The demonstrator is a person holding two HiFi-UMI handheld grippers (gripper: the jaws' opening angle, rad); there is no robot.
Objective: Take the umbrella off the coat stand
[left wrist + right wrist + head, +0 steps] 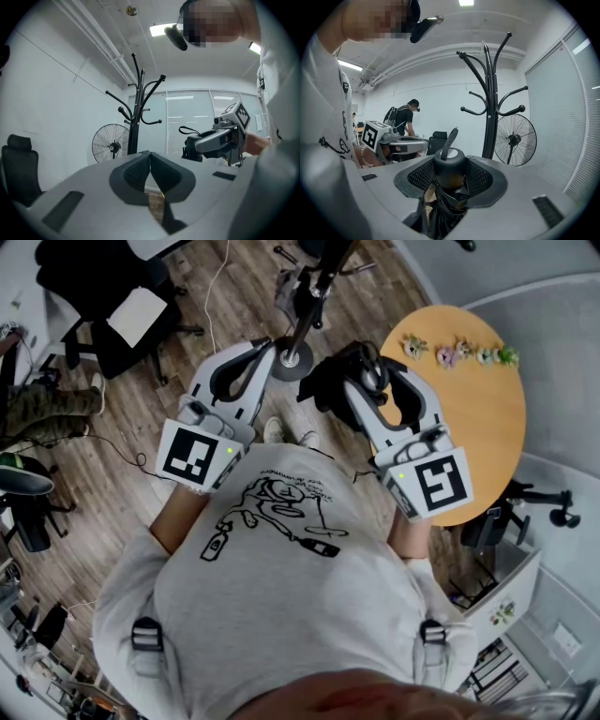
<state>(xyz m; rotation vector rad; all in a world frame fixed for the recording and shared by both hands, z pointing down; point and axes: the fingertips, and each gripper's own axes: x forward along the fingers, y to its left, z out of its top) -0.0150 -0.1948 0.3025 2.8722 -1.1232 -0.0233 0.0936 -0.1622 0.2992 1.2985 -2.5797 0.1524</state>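
My left gripper (pixel 150 161) sits idle, its fingers (pixel 137 172) clenched on nothing. Ahead of it the coat stand (pixel 136 119) shows bare hooks, with nothing hanging there. Further right, my right gripper (pixel 450 176) has its fingers (pixel 421 176) grasping the folded black umbrella (pixel 451 165) by its handle — clear of the stand. I judge the removal done; only setting it down may remain.
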